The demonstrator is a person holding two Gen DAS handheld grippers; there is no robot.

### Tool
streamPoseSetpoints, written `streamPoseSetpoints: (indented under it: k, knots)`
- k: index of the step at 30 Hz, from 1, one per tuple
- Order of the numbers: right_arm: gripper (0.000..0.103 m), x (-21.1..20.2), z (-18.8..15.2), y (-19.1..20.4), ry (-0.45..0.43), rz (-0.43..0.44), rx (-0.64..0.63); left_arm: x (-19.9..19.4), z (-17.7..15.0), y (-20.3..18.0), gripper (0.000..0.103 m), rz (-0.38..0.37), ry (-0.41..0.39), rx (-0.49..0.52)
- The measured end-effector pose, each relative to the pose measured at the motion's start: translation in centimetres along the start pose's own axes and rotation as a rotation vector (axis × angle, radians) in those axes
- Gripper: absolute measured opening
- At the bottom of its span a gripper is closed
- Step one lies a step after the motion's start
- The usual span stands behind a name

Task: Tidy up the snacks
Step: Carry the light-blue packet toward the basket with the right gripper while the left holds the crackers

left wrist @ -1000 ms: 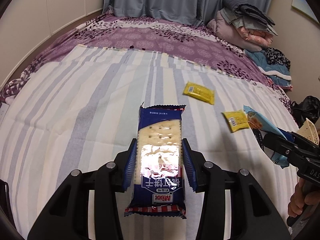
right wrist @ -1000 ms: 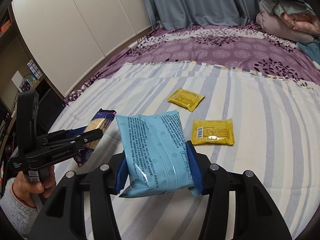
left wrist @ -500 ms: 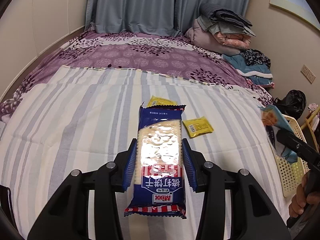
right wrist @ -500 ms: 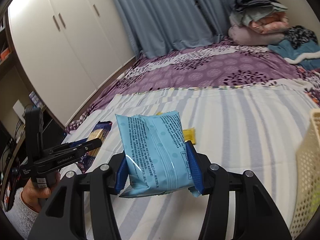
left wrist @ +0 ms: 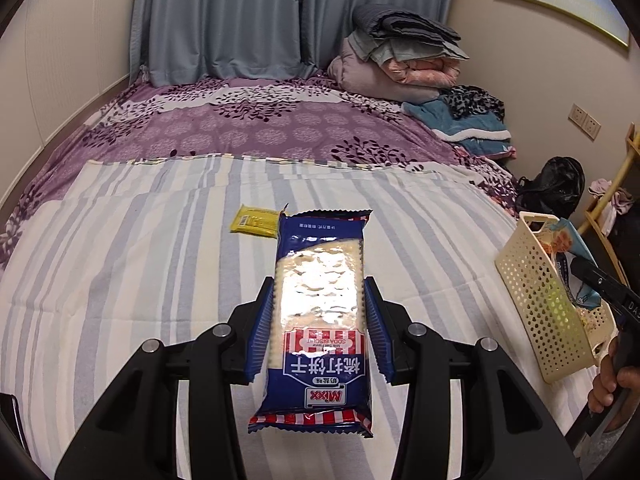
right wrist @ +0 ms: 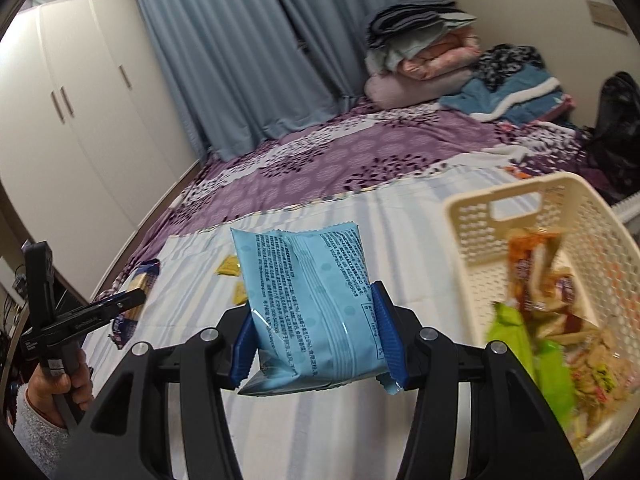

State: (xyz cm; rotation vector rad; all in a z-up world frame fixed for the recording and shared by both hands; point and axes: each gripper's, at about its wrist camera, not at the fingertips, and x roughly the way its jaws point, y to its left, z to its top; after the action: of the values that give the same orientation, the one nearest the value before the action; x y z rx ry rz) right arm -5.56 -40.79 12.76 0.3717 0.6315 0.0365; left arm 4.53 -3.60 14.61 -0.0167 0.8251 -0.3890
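Blue "Mixx" soda biscuit pack (left wrist: 320, 320) pinched by left fingers (left wrist: 260, 320); right fingers (right wrist: 386, 332) pinching light-blue packet (right wrist: 312, 308)

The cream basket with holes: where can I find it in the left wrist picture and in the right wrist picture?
Left wrist view: the cream basket stands at the right edge, on the striped sheet.
Right wrist view: it fills the right side, with snack packs inside.
Shared landmark: the folded blankets beside the blue curtain.

L tongs (left wrist: 318, 320) clamped, tilted down — R tongs (right wrist: 318, 332) clamped, tilted down
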Motion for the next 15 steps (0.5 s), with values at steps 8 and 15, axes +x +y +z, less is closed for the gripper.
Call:
streamPoseSetpoints:
  k: [8,15]
  knots:
    - [0.052,-3.9,-1.1,-6.4,-0.040,-0.153,0.075,0.1,0.7,-3.0,0.044,-0.036,0.006,0.042]
    - [0.052,-5.3,-2.6,-10.6,-0.038,-0.257,0.125,0.3,1.0,-6.1,0.044,-0.062,0.009,0.095]
